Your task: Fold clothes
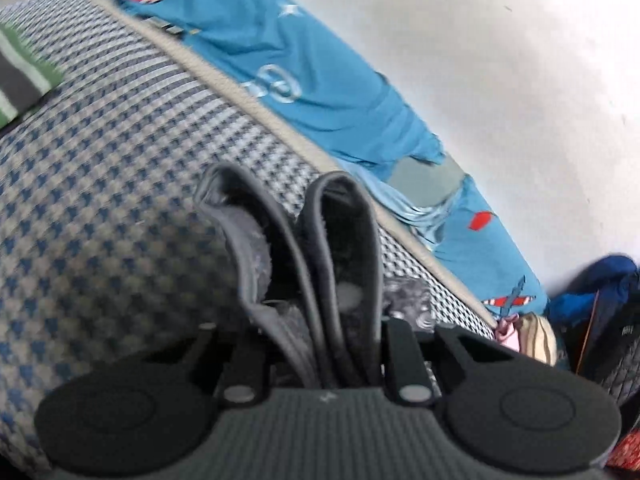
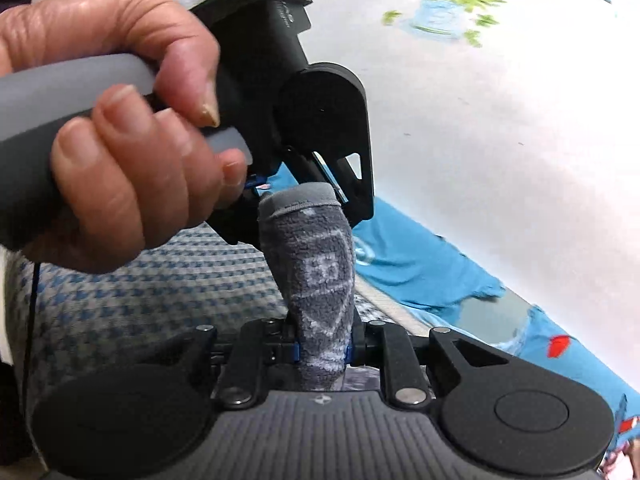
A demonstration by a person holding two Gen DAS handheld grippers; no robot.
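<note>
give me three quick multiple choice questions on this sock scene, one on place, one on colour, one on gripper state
1. Where does the grey sock sit?
A. flat on the checked cover
B. stretched between the two grippers
C. draped over the blue sheet

2. What colour is the sheet beyond the checked cover?
A. blue with small printed figures
B. plain white
C. green striped

3. How is the right gripper?
A. wide open and bare
B. not in view
C. shut on the sock

Answers: 1 B, the right wrist view shows the sock running from the right gripper up to the left gripper, held in a hand. 2 A, the left wrist view shows blue cloth with red and white prints. 3 C, its fingers press the sock from both sides.
</note>
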